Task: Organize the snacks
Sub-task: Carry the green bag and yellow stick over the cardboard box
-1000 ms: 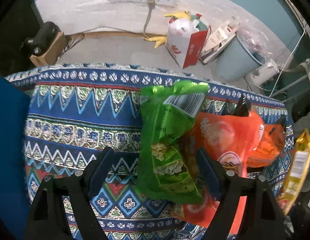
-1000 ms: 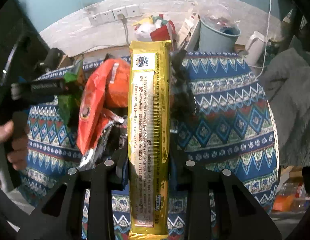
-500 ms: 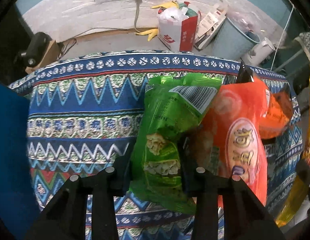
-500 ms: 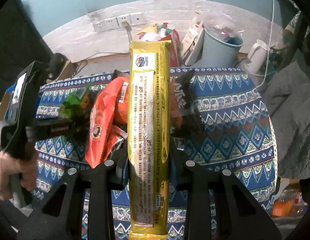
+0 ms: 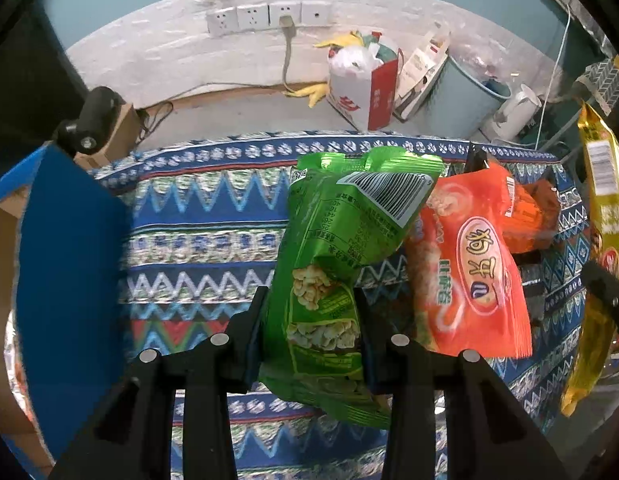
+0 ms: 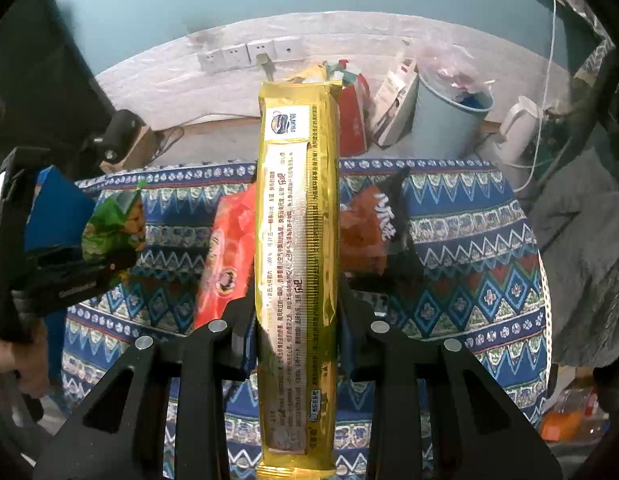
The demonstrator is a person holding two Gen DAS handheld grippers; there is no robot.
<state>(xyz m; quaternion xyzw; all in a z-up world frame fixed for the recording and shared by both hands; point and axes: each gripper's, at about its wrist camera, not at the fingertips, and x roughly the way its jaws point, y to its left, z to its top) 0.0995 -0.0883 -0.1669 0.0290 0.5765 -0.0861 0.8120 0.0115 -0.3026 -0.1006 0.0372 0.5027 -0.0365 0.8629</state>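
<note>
My left gripper [image 5: 311,324] is shut on a green snack bag [image 5: 341,248] and holds it upright above the patterned cloth [image 5: 205,240]. The same bag [image 6: 115,226] shows in the right wrist view, held by the left gripper. My right gripper [image 6: 297,312] is shut on a long gold snack pack [image 6: 297,264] and holds it up off the cloth; it also shows at the right edge of the left wrist view [image 5: 603,216]. An orange snack bag [image 5: 469,272] and a smaller orange pack [image 5: 527,216] lie on the cloth. A dark brown-orange bag [image 6: 375,228] lies beside them.
A blue box [image 5: 69,272] stands at the left edge of the cloth. Behind the table are a red and white bag [image 5: 365,84], a pale blue bin [image 5: 461,92], a white kettle [image 5: 513,112] and wall sockets [image 5: 269,16].
My left gripper closed on the green bag and lifted it off the pile. My right gripper has risen with the gold pack.
</note>
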